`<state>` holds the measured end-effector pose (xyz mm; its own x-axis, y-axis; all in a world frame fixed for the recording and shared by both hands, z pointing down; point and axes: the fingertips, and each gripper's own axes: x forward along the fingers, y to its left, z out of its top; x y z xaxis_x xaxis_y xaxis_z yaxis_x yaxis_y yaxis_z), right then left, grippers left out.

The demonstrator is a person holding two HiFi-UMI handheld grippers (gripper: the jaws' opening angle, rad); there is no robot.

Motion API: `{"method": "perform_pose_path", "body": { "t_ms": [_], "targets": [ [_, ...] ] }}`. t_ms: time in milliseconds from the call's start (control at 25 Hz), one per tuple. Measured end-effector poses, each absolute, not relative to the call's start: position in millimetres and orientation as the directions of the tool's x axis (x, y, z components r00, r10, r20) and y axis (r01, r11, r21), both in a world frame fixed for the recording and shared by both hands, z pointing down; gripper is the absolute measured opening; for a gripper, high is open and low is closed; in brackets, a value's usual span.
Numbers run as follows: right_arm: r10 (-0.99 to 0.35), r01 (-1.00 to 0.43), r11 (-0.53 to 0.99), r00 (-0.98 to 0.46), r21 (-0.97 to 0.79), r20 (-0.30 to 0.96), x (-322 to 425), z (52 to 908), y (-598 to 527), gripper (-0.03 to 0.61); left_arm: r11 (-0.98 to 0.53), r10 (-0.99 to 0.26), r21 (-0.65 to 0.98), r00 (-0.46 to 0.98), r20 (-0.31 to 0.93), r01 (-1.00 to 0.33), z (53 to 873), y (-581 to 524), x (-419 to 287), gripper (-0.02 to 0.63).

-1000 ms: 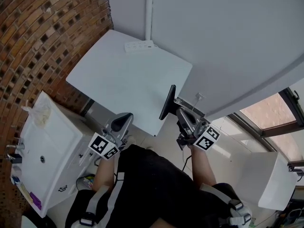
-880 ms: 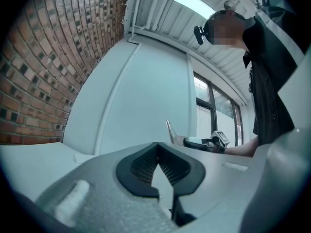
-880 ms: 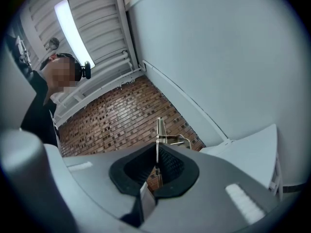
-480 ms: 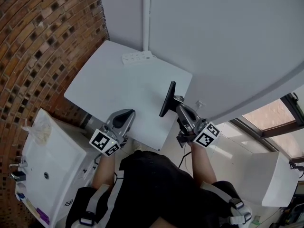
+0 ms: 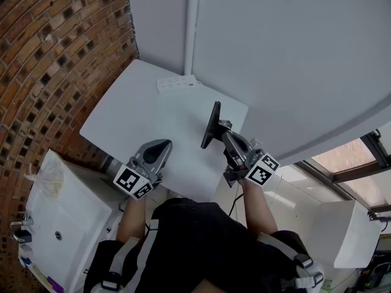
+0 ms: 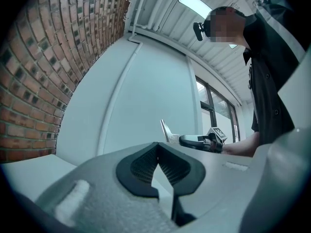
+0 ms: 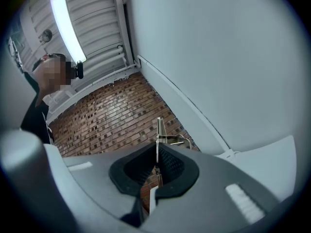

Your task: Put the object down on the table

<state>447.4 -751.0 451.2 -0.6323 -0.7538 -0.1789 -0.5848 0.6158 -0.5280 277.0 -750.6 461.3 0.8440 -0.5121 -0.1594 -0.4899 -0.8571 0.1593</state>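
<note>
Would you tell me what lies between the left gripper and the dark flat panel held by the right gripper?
Only bare white table: the head view shows nothing between the left gripper and the dark flat panel.

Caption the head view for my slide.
Right gripper holds a thin dark board on edge over the white table; left gripper hovers shut, empty.

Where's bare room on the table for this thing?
The table is bare across its middle and left, between the power strip at the far edge and the left gripper at the near edge. The right gripper holds the flat dark object above the bare right part. Only the far edge is taken.
</note>
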Motion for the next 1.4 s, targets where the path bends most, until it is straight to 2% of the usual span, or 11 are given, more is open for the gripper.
{"method": "perform_pose_path", "body": {
  "t_ms": [200, 760, 1080, 1400],
  "targets": [
    [-0.771, -0.575, 0.557, -0.626, -0.599, -0.117, 442, 480, -778, 0.005, -0.864, -0.496, 0.175, 0.858, -0.130, -0.473, 476, -763, 281, 0.000],
    [-0.799, -0.509, 0.266, -0.591, -0.819, 0.108, 408, 607, -839, 0.005, -0.835, -0.499, 0.287, 0.866, -0.034, -0.470, 549, -781, 256, 0.000],
    [-0.768, -0.520, 0.023, -0.556, -0.854, 0.317, 393, 686, -864, 0.005, -0.824, -0.497, 0.312, 0.868, 0.003, -0.473, 583, -789, 245, 0.000],
    [-0.745, -0.483, -0.129, -0.529, -0.866, 0.406, 383, 734, -882, 0.005, -0.833, -0.469, 0.314, 0.883, 0.034, -0.455, 599, -791, 253, 0.000]
  ]
}}
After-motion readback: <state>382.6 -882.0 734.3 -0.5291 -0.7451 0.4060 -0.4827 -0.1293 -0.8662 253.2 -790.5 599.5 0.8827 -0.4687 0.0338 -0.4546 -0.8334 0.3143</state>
